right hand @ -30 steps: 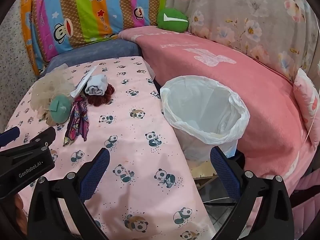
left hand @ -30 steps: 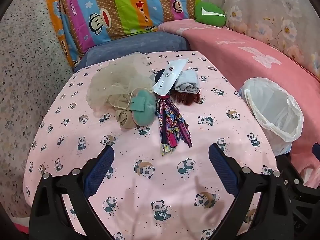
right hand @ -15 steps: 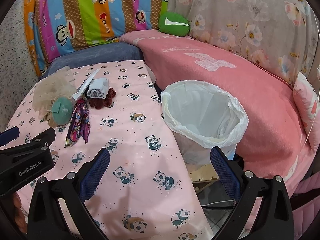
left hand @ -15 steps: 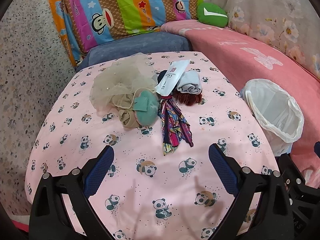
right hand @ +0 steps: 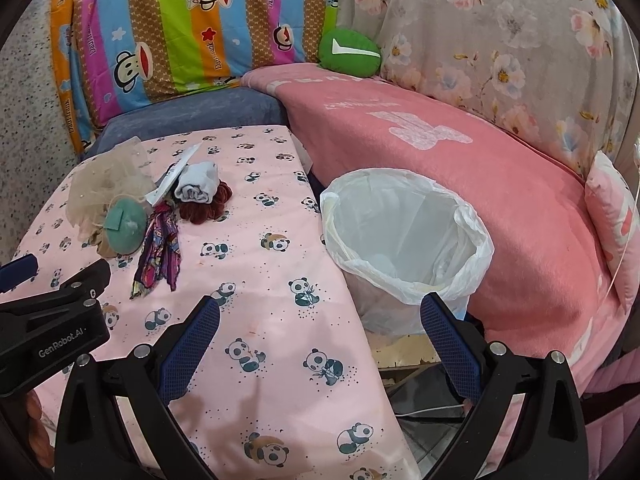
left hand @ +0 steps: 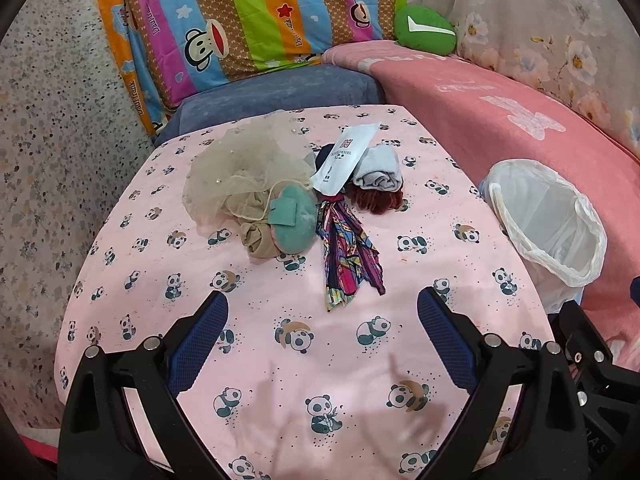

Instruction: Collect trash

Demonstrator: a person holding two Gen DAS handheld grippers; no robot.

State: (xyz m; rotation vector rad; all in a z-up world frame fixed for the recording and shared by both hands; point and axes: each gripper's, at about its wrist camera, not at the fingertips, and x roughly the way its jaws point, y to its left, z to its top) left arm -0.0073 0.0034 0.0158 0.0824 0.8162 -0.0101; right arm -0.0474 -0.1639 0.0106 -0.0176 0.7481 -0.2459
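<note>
Trash pile (left hand: 312, 196) lies beyond spread left claw (left hand: 322, 320); right claw (right hand: 320, 320) spread too.

It was a home living room, lived-in and soft with fabric. A low table (left hand: 200, 360) wore a pink panda-print cloth, and a sofa (right hand: 460, 168) under a pink blanket ran along the right. At the far side stood a striped cartoon-monkey cushion (left hand: 248, 28), a small green pillow (right hand: 349, 53) and floral drapery (right hand: 520, 40). A bag-lined waste bin (right hand: 472, 276) sat between table and sofa.
</note>
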